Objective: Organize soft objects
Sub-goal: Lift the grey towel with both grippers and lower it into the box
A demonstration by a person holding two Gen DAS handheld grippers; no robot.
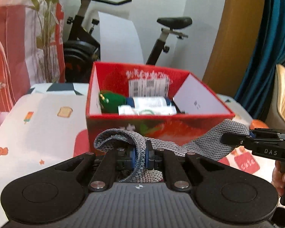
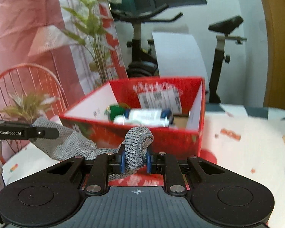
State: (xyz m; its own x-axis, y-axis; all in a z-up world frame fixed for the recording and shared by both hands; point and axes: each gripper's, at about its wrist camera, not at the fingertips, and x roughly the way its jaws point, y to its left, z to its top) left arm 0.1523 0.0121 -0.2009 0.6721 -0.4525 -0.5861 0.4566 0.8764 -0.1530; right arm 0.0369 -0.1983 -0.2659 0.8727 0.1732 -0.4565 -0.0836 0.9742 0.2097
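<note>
Jaws of left gripper [image 1: 142, 158] and right gripper [image 2: 136, 160]: both clamped on grey knitted cloth [image 1: 205, 142], stretched between them near red cardboard box's [image 1: 157, 127] front edge. Patterned table [image 1: 43, 117] lies bare left.

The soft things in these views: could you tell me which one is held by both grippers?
The grey knitted cloth, pinched by the left hand-held gripper and right hand-held gripper; the green plush lies inside the red box.
</note>
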